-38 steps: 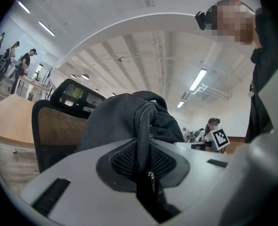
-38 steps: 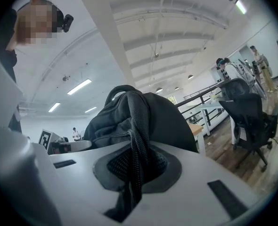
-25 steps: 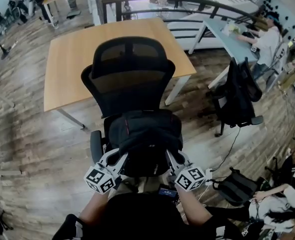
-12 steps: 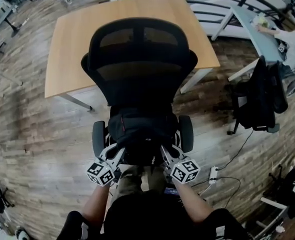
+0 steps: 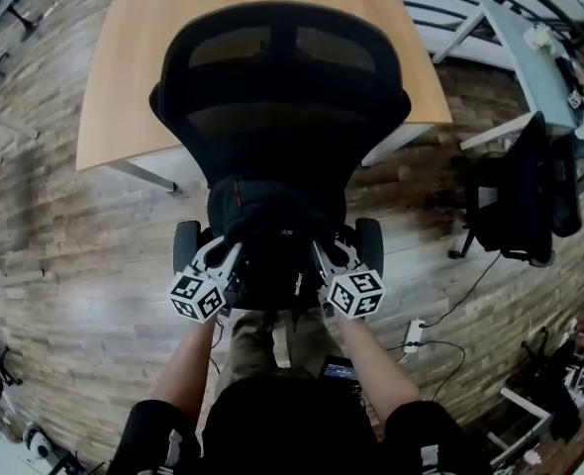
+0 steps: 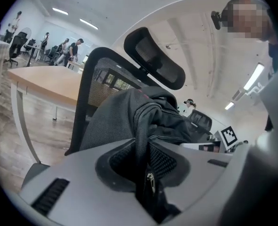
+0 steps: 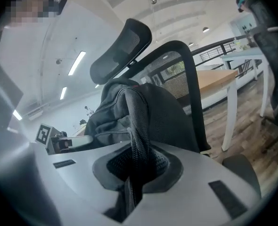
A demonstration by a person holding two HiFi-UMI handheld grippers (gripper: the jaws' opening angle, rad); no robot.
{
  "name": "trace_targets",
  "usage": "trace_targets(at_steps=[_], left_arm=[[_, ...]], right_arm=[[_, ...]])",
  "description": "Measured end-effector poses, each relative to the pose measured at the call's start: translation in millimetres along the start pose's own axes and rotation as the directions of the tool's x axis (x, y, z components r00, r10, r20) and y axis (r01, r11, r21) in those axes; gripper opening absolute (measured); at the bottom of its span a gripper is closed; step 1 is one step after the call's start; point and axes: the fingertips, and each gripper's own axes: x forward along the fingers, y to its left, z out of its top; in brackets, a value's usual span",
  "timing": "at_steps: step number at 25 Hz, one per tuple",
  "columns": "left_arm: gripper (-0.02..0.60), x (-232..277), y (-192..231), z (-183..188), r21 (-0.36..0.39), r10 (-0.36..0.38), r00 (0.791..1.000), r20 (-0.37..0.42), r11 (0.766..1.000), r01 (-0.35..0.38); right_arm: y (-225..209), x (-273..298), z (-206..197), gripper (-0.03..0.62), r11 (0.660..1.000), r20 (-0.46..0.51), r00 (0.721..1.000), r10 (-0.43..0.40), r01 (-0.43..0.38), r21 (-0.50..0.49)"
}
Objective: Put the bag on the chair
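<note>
Lower now, and further in. Carried the bag [image 5: 272,231] down and forward over the last second, from above the front of the seat to a spot between the two armrests [image 5: 186,247], up against the foot of the backrest of the chair [image 5: 282,87]. Leaning closer over it too, to judge by the backrest filling more of the head view and the wooden table [image 5: 114,77] sliding toward the top edge.

Still gripping on both sides: left gripper [image 6: 146,166] pinched narrow on a fold of black fabric beside the zipper pull [image 6: 150,178], right gripper [image 7: 135,166] closed nearly flat on a woven strap [image 7: 138,126] (thin stuff, hence hardly any gap). Nothing slack or slipping visible in either gripper view.

Cannot tell whether resting on the seat yet, with the seat hidden under the bag itself. Probably the last of the lowering, then: almost done, with only setting the weight down, letting go on both sides and pulling back clear left to do. Worth checking for a lean toward the front edge before release.
</note>
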Motion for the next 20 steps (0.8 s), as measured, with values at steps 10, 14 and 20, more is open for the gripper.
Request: trace_targets(at_steps=[10,14,20], left_arm=[[0.092,83.7,62.5,9.1,0.038,0.151,0.981,-0.121,0.988,-0.147],[0.100,98.8,73.5,6.8,0.030,0.140,0.977,-0.159,0.990,-0.137],[0.106,95.9,67.8,5.5,0.042,0.137,0.979,-0.154,0.990,-0.132]], right_arm=[[-65.8,74.3,20.9,0.078,0.988,-0.038,0.994,-0.103,0.097,-0.123],[-85.7,86.6,18.4,0.123,0.996,-0.076,0.994,-0.081,0.076,-0.056],[-78.9,77.2,19.5,0.126,0.986,-0.079,0.992,-0.097,0.085,-0.146]])
